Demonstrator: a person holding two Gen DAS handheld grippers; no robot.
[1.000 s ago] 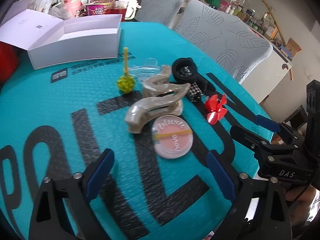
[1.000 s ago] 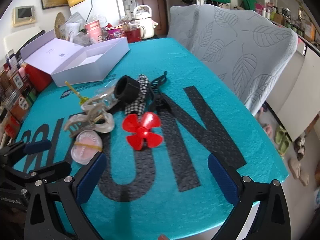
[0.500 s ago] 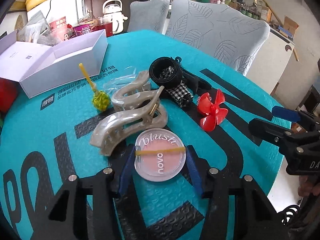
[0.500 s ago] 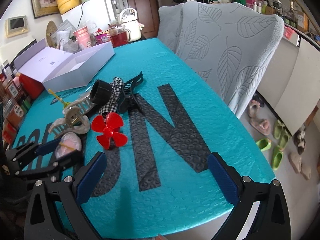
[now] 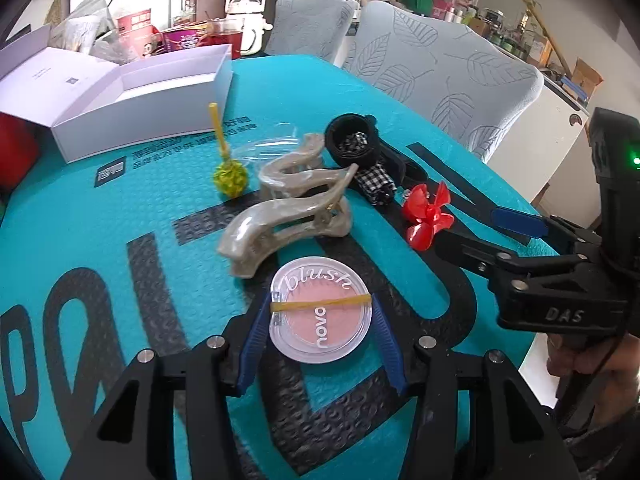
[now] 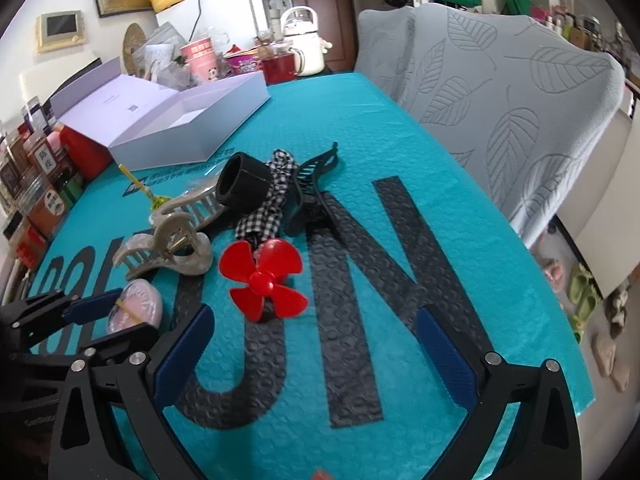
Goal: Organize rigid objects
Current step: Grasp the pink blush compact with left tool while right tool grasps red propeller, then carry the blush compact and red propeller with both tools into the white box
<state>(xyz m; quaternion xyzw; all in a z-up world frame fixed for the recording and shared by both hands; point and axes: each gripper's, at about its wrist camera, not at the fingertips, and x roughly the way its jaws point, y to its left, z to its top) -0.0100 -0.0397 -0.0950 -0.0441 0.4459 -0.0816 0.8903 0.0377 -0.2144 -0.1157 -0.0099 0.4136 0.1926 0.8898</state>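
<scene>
Left tool (image 5: 320,330) pinches the round, clear-lidded blush compact (image 5: 320,314).

The left gripper (image 5: 320,322) points down at a slant toward the table, its two blue pads (image 5: 253,346) drawn in against the sides of the round blush compact (image 5: 320,314), which sits clamped between them; its jaws have just been closing. The right gripper (image 6: 316,354) also tilts downward, its blue fingers (image 6: 182,356) spread wide with nothing between them, hovering above the mat; in the left wrist view a hand (image 5: 576,356) grips its black handle at the right edge.
</scene>
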